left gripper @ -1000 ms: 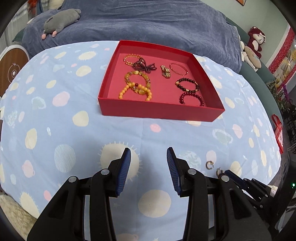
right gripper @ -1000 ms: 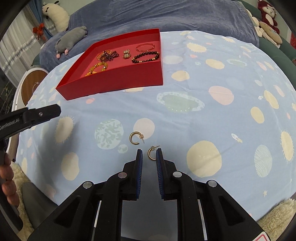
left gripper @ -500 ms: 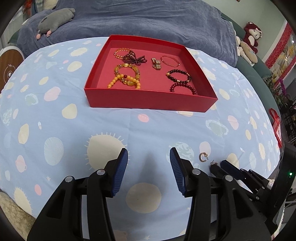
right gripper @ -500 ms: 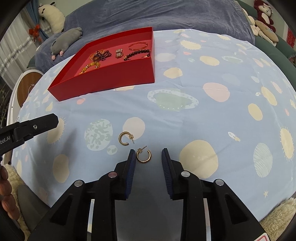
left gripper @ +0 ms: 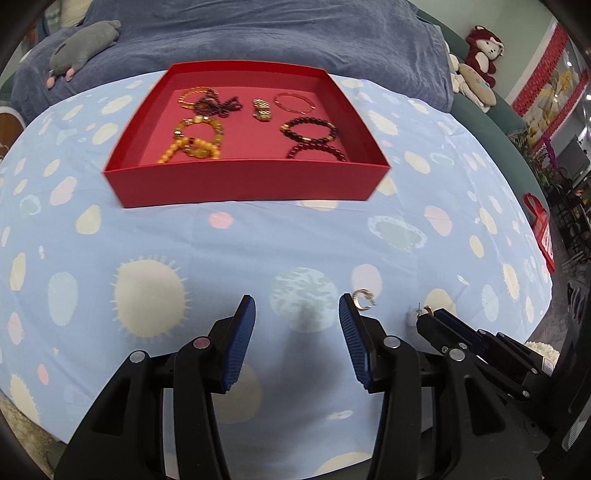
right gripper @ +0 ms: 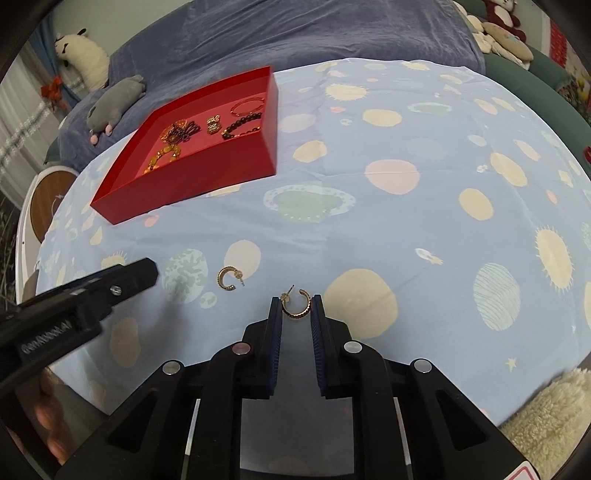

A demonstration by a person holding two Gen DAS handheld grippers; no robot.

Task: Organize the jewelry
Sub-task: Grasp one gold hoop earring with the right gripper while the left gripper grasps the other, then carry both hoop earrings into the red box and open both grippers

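A red tray (left gripper: 243, 186) (right gripper: 207, 181) holds several bead bracelets, a thin bangle and a small gold piece. Two gold hoop earrings lie on the spotted blue cloth. One earring (right gripper: 297, 304) sits between the fingertips of my right gripper (right gripper: 296, 306), whose jaws stand close on both sides of it; it also shows in the left wrist view (left gripper: 424, 309). The other earring (right gripper: 227, 278) (left gripper: 364, 298) lies to its left, just off the right fingertip of my left gripper (left gripper: 297, 314), which is open and empty.
The cloth-covered table (right gripper: 388, 206) curves down at its edges. A blue-covered sofa (left gripper: 258, 33) with a grey plush toy (left gripper: 85, 40) stands behind. A fluffy cream rug (right gripper: 546, 413) lies at the lower right. My left gripper's arm (right gripper: 74, 306) crosses the right view's left side.
My right gripper opened, moved forward around one earring and has narrowed on it. My left gripper has swung closer to the table and toward the other earring.
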